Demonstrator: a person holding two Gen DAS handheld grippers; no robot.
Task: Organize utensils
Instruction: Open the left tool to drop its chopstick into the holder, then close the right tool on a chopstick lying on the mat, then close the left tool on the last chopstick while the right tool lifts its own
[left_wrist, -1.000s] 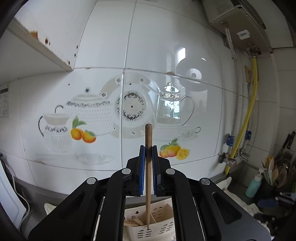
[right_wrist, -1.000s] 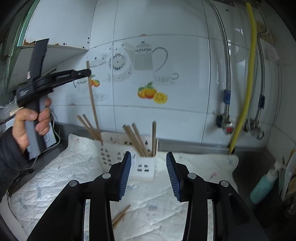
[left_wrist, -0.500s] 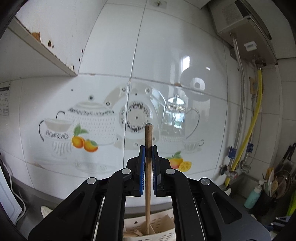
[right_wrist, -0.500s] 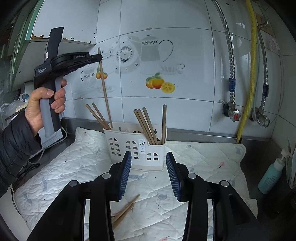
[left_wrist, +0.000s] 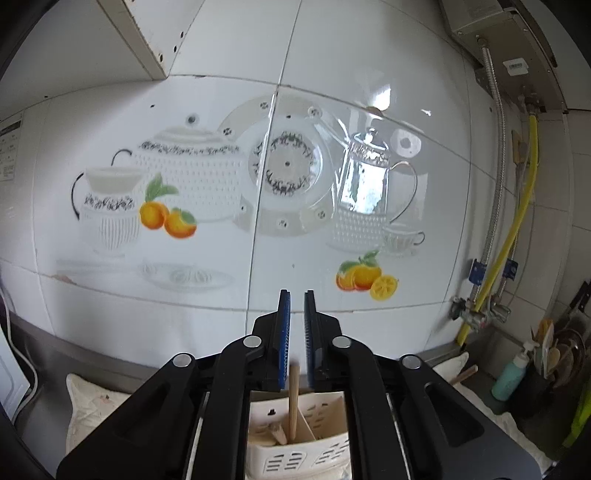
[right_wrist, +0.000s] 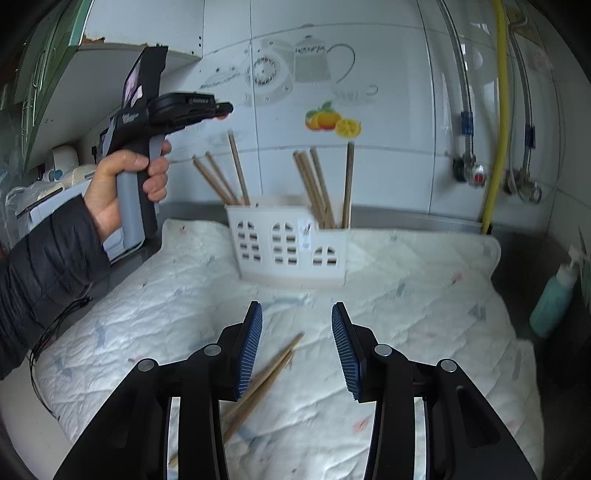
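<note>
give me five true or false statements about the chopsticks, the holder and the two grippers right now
1. The left gripper clamps a chopstick. False: its jaws stand slightly apart with nothing between them, and a chopstick stands in the holder below.
2. The right gripper is open and empty. True.
3. Loose chopsticks lie on the white cloth. True.
4. The holder lies tipped on its side. False: it stands upright on the cloth.
5. Chopsticks stand in both ends of the holder. True: a group on the left and one on the right.
</note>
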